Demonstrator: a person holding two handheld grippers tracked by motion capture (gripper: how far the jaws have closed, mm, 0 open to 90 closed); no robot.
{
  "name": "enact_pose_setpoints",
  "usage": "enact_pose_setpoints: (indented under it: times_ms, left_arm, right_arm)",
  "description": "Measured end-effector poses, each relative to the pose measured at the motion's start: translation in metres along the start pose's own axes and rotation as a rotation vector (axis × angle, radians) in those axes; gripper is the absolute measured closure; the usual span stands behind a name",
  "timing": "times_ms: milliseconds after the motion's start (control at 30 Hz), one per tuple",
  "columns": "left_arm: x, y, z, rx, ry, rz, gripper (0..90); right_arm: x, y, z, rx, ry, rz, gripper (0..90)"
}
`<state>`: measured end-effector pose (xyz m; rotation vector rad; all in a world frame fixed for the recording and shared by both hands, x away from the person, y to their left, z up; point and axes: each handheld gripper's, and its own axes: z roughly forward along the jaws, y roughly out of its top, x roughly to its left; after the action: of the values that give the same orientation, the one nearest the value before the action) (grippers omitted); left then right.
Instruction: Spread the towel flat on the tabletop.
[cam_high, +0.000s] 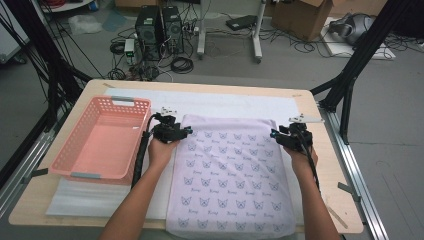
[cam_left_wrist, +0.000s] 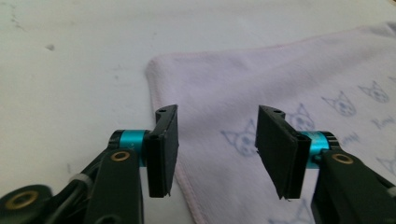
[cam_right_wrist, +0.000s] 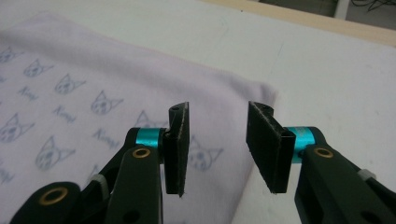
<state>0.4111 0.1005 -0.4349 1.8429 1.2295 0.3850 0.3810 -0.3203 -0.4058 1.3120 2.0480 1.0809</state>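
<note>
Lilac towel lies flat; both open tools hover above its far corners.

1. Even, soft overhead light across the high view; table bright, floor behind dimmer and greyer.
2. Faint shadows only, tucked under the pink basket and the forearms.
3. Slightly soft and low in detail throughout; cat prints on the towel smudgy.
4. Left gripper view: washed-out, milky white mat, mild glare, far towel edge out of focus.
5. Right gripper view: jaws crisp, background hazy, prints blurring toward the left edge.
</note>
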Motion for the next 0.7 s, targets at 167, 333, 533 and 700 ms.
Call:
enact_pose_setpoints:
  times_ms: [167, 333, 533, 700]
  left_arm:
    - [-0.013, -0.017, -0.019, 0.026, -0.043, 0.055, 43.6]
    - [-0.018, -0.038, -0.042, 0.036, -0.057, 0.064, 43.7]
    - [-0.016, -0.065, -0.064, 0.047, -0.104, 0.029, 43.2]
    - [-0.018, -0.084, -0.081, 0.035, -0.141, 0.017, 44.3]
  right_arm:
    - [0.001, -0.024, -0.019, 0.009, 0.013, -0.002, 59.9]
    - [0.007, -0.054, -0.039, 0.024, 0.032, 0.009, 59.4]
    - [0.02, -0.079, -0.062, 0.052, 0.048, -0.016, 56.3]
    - [0.03, -0.095, -0.077, 0.086, 0.054, -0.035, 55.3]
